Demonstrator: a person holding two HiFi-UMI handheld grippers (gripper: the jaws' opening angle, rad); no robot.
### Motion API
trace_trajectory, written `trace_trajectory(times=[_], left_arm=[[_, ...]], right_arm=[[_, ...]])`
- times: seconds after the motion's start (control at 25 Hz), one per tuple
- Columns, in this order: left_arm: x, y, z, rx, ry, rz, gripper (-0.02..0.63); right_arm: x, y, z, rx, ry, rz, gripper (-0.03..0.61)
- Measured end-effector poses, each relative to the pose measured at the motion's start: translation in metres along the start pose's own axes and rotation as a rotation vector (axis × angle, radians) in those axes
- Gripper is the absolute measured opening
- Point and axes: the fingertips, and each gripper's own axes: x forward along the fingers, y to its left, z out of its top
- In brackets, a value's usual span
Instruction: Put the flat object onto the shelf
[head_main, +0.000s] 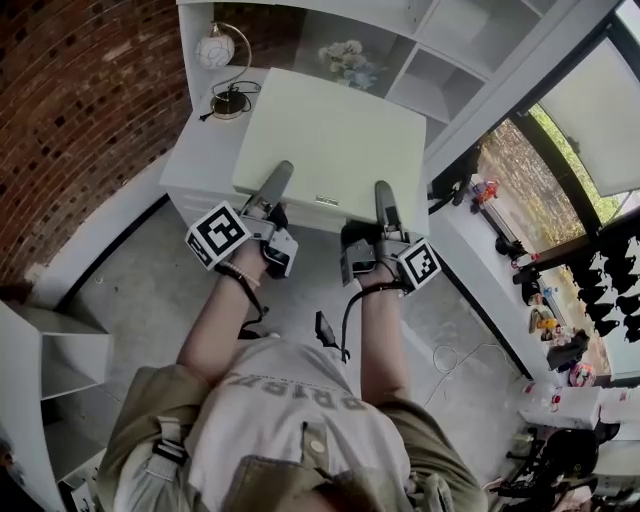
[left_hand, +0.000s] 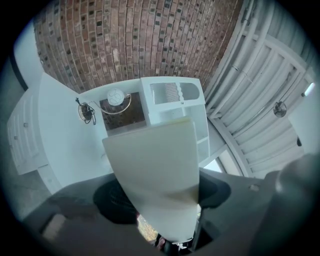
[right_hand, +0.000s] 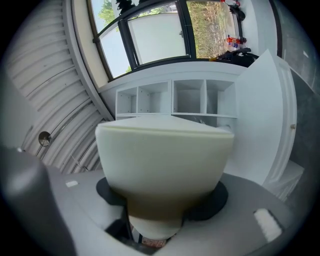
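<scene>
The pale cream flat rectangular board (head_main: 335, 135) hangs tilted above the white cabinet surface (head_main: 195, 155). It is short of the white cubby shelf (head_main: 440, 75) at the far right, and a round white globe lamp (head_main: 215, 50) stands to its far left. The left gripper (head_main: 272, 185) and the right gripper (head_main: 385, 205) each have their fingers clamped on the board's near edge, well apart, with the slab running between them. It looks stiff, smooth and fairly light but broad, so it would likely twist in a single hold; two spread grips on that edge suit it.
</scene>
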Motion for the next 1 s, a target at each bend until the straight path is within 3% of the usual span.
trace_trajectory(times=[0.4, 1.0], left_arm=[[0.029, 0.01, 0.024, 0.024, -0.025, 0.033, 0.316], [0.086, 0.04, 0.066, -0.018, -0.013, 0.014, 0.314]], right_arm=[[0.039, -0.017, -0.001, 0.058, 0.062, -0.011, 0.285], [0.107, -0.03, 0.002, 0.023, 0.091, -0.012, 0.29]])
